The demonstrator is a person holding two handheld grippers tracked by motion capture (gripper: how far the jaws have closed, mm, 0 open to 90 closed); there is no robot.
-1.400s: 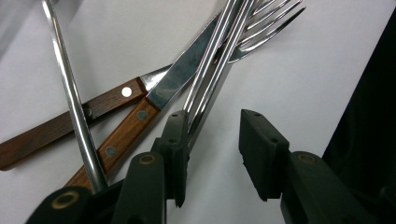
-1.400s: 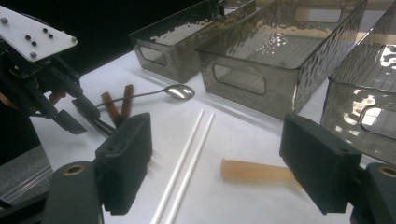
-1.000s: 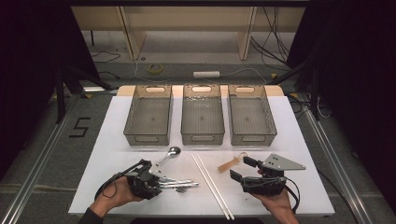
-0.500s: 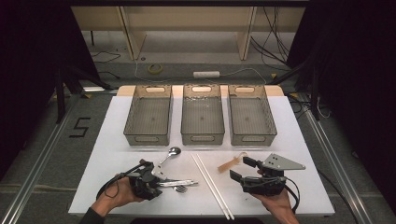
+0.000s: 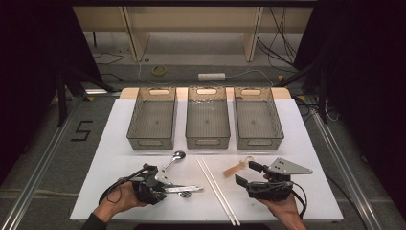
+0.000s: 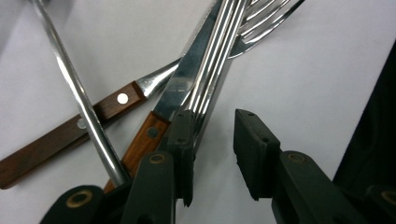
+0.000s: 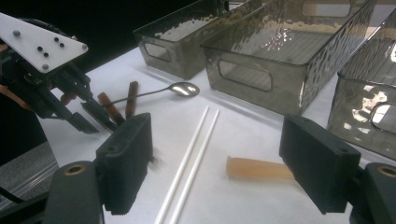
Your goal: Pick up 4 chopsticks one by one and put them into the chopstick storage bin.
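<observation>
The left gripper (image 6: 212,156) is nosing into the crossed cutlery at seven o'clock, jaws partly open, gripping nothing, one pad touching the knife (image 6: 184,88) blade, lining up to pinch one piece. The right gripper (image 7: 224,163) is waiting wide open and empty.

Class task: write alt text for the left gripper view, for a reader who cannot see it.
The left gripper sits low over crossed cutlery on a white table, jaws a little apart with nothing between them. Its left jaw lies against a knife and fork; another wooden-handled utensil and a thin steel handle cross beside them.
</observation>
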